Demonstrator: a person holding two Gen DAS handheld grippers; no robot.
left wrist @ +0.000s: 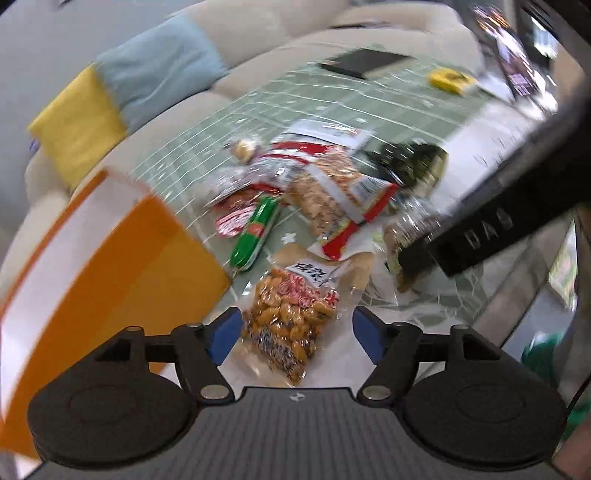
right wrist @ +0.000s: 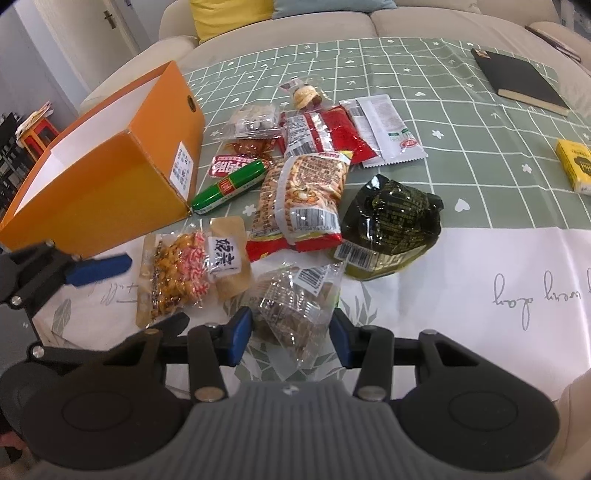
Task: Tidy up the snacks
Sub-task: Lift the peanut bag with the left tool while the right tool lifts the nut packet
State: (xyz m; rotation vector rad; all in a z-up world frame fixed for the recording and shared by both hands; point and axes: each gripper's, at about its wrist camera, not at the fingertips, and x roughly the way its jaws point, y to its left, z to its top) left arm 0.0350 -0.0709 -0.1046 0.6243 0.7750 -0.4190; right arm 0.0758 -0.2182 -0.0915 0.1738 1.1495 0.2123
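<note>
The right tool is spread wide, straddling the near end of a clear brown snack bag on the desk — its long axis runs away from the fingers. The left tool, also spread, hovers over the peanut bag; only the right view shows the orange box sharply — open top, far left

Bench covered by a green grid-patterned cloth, white along its near edge. Beyond its far side, a beige sofa with a yellow cushion and a pale blue cushion. Far left: grey wall, red stool.
</note>
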